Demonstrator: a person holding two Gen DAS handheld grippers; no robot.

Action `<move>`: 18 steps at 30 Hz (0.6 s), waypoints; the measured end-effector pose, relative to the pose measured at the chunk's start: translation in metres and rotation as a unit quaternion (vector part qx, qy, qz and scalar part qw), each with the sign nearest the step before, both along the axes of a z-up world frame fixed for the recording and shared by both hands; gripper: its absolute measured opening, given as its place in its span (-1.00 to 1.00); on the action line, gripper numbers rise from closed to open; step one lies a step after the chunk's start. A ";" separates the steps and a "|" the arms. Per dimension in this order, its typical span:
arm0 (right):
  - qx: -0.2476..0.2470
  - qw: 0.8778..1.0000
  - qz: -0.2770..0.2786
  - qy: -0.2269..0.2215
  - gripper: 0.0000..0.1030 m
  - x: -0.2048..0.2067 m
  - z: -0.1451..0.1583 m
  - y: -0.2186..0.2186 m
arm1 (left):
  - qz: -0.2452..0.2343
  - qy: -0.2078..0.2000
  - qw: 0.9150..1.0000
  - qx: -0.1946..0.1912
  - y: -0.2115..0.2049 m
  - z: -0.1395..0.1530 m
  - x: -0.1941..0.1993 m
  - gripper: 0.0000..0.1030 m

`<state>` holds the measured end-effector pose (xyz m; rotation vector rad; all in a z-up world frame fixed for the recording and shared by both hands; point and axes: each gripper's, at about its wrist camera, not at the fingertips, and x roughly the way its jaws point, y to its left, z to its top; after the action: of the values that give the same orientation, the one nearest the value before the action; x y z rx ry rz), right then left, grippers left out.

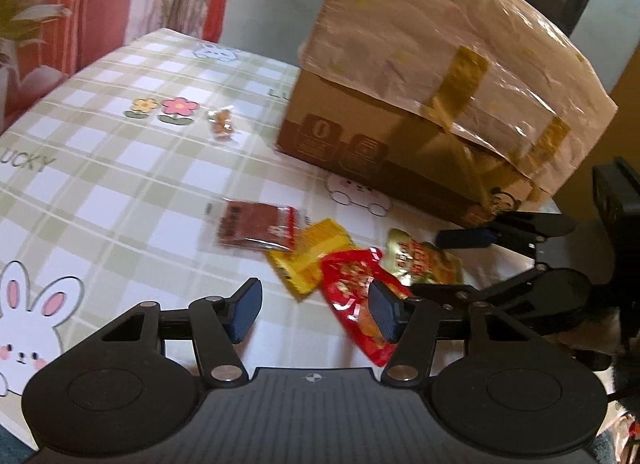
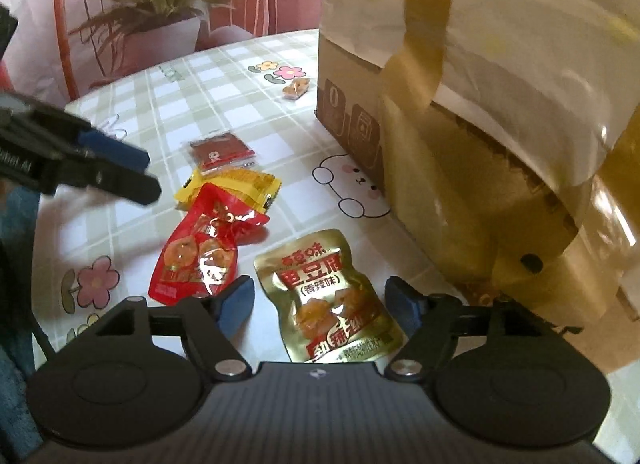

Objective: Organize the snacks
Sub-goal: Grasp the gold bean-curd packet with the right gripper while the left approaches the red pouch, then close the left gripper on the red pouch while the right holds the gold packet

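Four snack packets lie close together on the checked tablecloth: a dark red flat one [image 1: 256, 226] [image 2: 222, 152], a yellow one [image 1: 308, 260] [image 2: 236, 184], a bright red one [image 1: 356, 296] [image 2: 196, 256] and a gold one [image 1: 424, 264] [image 2: 328, 296]. My left gripper [image 1: 316, 312] [image 2: 136, 170] is open above the cloth with nothing between its pads; its right finger overlaps the bright red packet. My right gripper [image 2: 322, 300] [image 1: 452, 264] is open, and the gold packet lies flat on the cloth between its fingers. A small wrapped candy [image 1: 222, 124] [image 2: 296, 88] sits apart, farther back.
A big taped cardboard box [image 1: 440, 84] [image 2: 480, 124] stands on the table [image 1: 120, 184] just right of the snacks. Behind the table hangs a red and pink curtain printed with a potted plant [image 2: 152, 4]. The table's rounded far edge runs along the back left.
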<state>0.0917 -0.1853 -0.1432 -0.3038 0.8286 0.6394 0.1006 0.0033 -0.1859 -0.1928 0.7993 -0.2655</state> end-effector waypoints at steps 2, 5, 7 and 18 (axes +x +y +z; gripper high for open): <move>0.004 1.000 -0.008 -0.012 0.43 -0.005 -0.002 0.001 | -0.004 0.003 1.000 -0.001 -0.004 -0.001 0.000 0.18; 0.012 1.000 -0.019 -0.020 0.27 -0.012 -0.002 0.002 | -0.010 0.014 1.000 -0.003 -0.010 -0.003 0.002 0.18; 0.018 0.999 -0.034 -0.025 0.14 -0.018 -0.003 0.003 | -0.011 0.019 1.000 -0.002 -0.013 -0.004 0.004 0.18; 0.028 0.993 -0.100 -0.059 -0.01 -0.041 -0.008 -0.003 | 0.002 0.034 0.999 0.012 -0.038 -0.005 0.020 0.21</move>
<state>0.0509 -0.1884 -0.1517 -0.2033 0.7167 0.4521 0.1203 -0.0349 -0.1906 -0.1813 0.8686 -0.2466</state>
